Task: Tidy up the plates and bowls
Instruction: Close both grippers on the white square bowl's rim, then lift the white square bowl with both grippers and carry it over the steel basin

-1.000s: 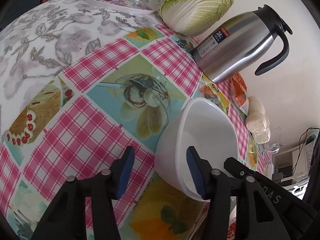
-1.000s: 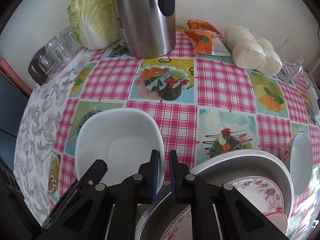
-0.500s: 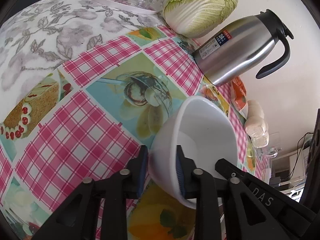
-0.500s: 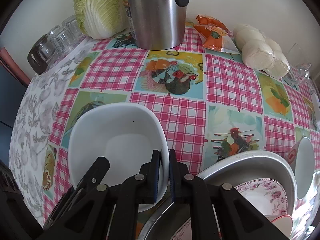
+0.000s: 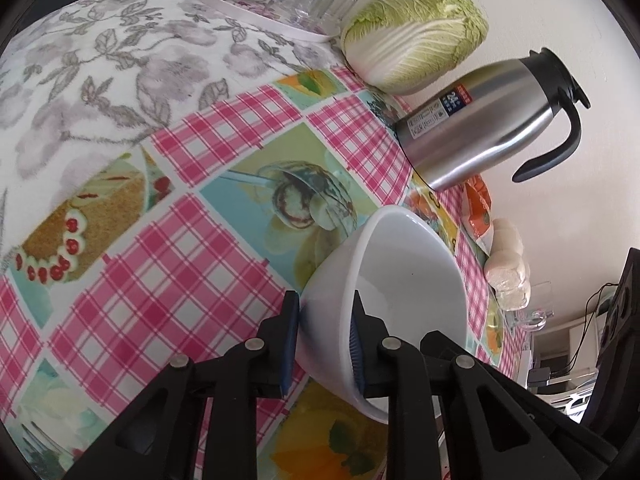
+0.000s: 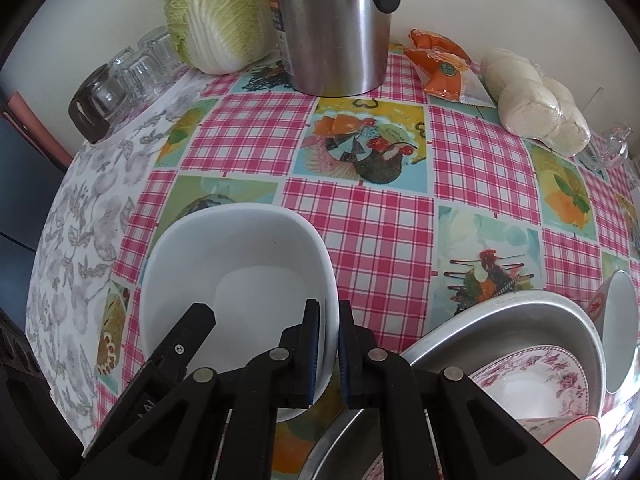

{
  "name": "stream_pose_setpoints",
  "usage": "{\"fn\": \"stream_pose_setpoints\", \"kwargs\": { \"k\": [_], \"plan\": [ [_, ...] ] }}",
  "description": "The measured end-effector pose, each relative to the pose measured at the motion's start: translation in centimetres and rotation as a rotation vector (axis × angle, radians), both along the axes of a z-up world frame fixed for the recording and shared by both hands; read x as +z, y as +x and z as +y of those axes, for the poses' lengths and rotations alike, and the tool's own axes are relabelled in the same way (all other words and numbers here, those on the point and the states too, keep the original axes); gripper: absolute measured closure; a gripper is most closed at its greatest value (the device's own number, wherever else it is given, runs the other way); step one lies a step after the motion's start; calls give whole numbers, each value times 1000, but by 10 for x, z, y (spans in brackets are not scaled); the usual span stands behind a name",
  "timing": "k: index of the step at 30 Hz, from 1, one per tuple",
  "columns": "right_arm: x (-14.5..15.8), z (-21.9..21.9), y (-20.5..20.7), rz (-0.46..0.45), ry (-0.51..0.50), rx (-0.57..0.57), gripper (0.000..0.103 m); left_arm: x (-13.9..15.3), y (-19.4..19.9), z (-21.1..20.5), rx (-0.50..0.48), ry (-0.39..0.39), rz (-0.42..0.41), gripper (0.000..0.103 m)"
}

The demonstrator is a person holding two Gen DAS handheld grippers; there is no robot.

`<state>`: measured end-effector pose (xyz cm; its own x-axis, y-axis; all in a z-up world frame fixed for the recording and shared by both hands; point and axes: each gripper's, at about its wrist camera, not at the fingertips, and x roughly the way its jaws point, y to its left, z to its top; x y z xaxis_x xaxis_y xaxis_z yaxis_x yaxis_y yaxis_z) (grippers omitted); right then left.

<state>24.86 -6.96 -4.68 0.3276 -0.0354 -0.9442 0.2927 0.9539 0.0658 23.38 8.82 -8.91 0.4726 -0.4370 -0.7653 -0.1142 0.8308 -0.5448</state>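
Checked tablecloth (image 6: pixel 360 220); white bowl (image 6: pixel 240 264) rim pinched by left gripper (image 5: pixel 322 344), right gripper (image 6: pixel 329 356).

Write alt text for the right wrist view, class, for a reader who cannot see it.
Right gripper clamps the near rim of a white bowl on a pink checked tablecloth. A metal basin of floral plates sits right; a steel jug and cabbage stand behind.

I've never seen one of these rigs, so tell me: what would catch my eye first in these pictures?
Probably the white bowl in the foreground, pinched at opposite rims by the left gripper and the right gripper. Behind it, against the wall, stand a steel thermos jug and a big cabbage. A metal basin of flowered dishes sits lower right.
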Motion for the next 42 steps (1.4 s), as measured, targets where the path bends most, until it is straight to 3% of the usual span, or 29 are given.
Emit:
{"fn": "stream_pose_setpoints", "kwargs": {
  "k": [14,27,42],
  "plan": [
    [31,10,-17,-64,45,6,93,45,-19,11,8,24,-90,79],
    [80,9,-55,-176,94,20,93,101,-51,9,-2,52,-218,79],
    [123,-8,-109,-313,135,-10,93,143,-89,-14,-69,94,-316,79]
  ]
}}
